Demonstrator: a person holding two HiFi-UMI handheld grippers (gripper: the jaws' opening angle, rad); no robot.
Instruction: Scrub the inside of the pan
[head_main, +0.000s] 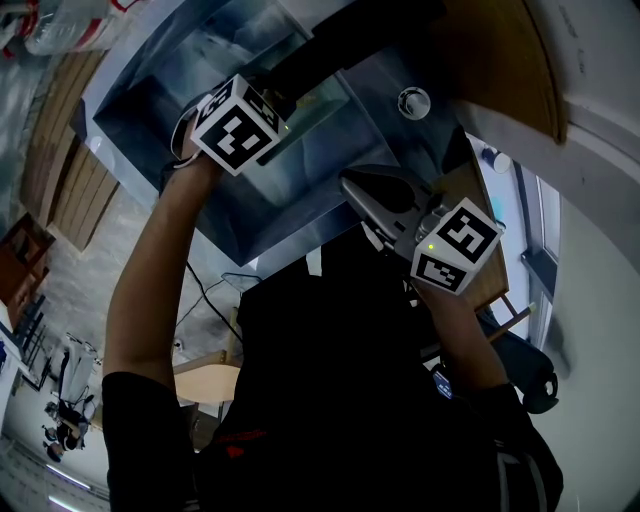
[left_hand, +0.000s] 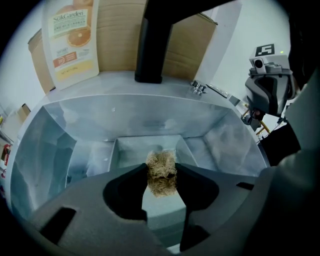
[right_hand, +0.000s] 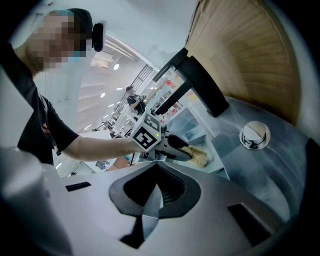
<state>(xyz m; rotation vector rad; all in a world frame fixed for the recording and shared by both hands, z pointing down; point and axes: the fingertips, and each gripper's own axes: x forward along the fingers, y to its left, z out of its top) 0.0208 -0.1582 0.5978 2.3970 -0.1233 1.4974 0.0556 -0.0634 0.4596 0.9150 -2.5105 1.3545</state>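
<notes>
Steel all round on this one. Nearest me, right gripper (right_hand: 158, 182) sits at the near right edge of the sink (left_hand: 50, 150), tongs pressed together with nothing between them. I judge it parked there so it stays clear of the working side; it steadies nothing at present. Further in and to the left, left gripper (left_hand: 161, 172) reaches over the basin, tongs narrowed onto a scrubber (left_hand: 160, 186), a straw-coloured fibre wad pinched at its upper half. The lower part hangs free below the tips, which leaves loose fibre to meet the metal rather than the fingers. Directly beneath and just beyond it lies the pan (left_hand: 135, 150), a rectangular steel tray resting on the sink floor, open side up. From the right gripper view the wad looks low over the pan's near end, but I cannot tell whether it touches the bottom. My reading: scrubbing position reached, strokes not confirmed. With the pan loose in the sink, it may slide under pressure, so the idle gripper could brace a rim. Beyond the basin, a black faucet (left_hand: 150, 45) rises from the far deck, with a chrome knob (right_hand: 255, 135) to its right. Behind those, cardboard (left_hand: 185, 45) leans against the wall, and an orange-printed pouch (left_hand: 70, 40) stands at far left.
</notes>
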